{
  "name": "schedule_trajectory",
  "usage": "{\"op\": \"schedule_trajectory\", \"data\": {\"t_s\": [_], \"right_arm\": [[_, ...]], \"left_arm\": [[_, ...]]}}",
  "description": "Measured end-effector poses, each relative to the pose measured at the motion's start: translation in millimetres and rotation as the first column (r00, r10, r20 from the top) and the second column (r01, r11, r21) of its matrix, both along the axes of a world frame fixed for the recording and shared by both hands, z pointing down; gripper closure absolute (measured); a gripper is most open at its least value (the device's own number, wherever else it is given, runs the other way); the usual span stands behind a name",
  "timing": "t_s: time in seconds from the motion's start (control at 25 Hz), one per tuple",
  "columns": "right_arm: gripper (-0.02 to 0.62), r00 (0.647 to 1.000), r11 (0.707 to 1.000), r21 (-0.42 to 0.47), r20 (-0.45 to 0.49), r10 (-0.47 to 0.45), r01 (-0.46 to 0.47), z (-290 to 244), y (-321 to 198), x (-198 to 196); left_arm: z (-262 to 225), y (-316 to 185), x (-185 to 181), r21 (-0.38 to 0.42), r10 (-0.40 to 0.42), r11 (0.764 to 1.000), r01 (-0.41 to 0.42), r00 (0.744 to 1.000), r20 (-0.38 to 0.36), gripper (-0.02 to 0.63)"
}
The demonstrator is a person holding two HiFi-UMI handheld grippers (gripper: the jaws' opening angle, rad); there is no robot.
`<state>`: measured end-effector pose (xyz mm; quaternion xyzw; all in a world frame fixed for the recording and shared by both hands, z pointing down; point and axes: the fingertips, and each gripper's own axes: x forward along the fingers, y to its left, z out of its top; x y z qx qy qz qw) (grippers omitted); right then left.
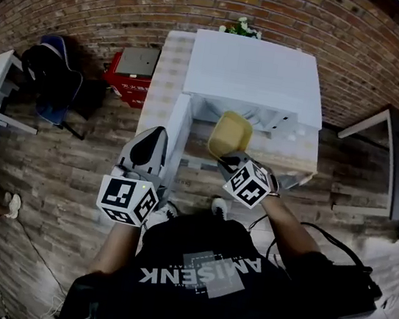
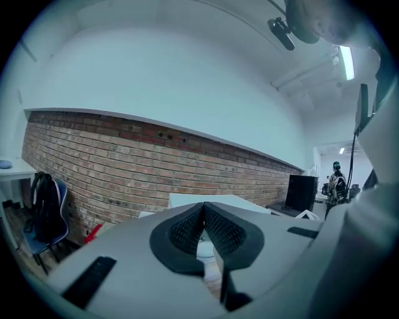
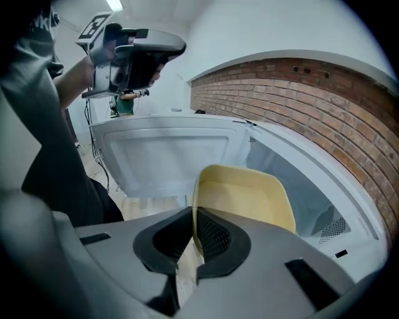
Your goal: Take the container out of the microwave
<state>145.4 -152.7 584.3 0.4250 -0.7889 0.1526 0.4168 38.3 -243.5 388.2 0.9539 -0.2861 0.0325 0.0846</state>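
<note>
Now, head view: white microwave (image 1: 253, 74) on table (image 1: 171, 62), door (image 1: 177, 133) open. Yellow container (image 1: 231, 134) at cavity mouth, tilted, at 12 o'clock from right gripper (image 1: 224, 160). Left gripper (image 1: 157, 132) at 9 o'clock of it, beside door.
Left gripper view: jaws pressed together, nothing betw. them; brick wall (image 2: 124, 168) behind.
Right gripper view: jaws pinch container rim on its 9 o'clock side; door at 11 o'clock, cavity at 2 o'clock.

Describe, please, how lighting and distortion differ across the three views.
Head view: heavy fisheye bends the brick wall, corners black. Left gripper view: bluish cast, ceiling light glares. Right gripper view: yellow container sharp, edges vignetted.
</note>
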Motion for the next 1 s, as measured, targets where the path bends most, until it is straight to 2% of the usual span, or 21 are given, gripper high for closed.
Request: {"op": "schedule_trajectory", "data": {"t_s": [0.32,0.68,1.0], "right_arm": [[0.546,0.998,0.998,0.051,0.052,0.031,-0.034,-41.5,13.2,-3.5],[0.546,0.99,0.986,0.135,0.114,0.079,-0.094,-106.7,18.6,10.2],[0.546,0.988,0.97,0.205,0.109,0.113,-0.134,-142.1,17.0,25.4]], "left_arm": [[1.7,4.2,21.7,-0.005,0.072,0.997,-0.072,0.997,-0.005,0.595],[2.1,8.0,42.0,-0.006,0.134,0.991,-0.134,0.991,-0.006,0.595],[0.1,8.6,52.5,-0.005,0.159,0.987,-0.159,0.987,-0.015,0.595]]}}
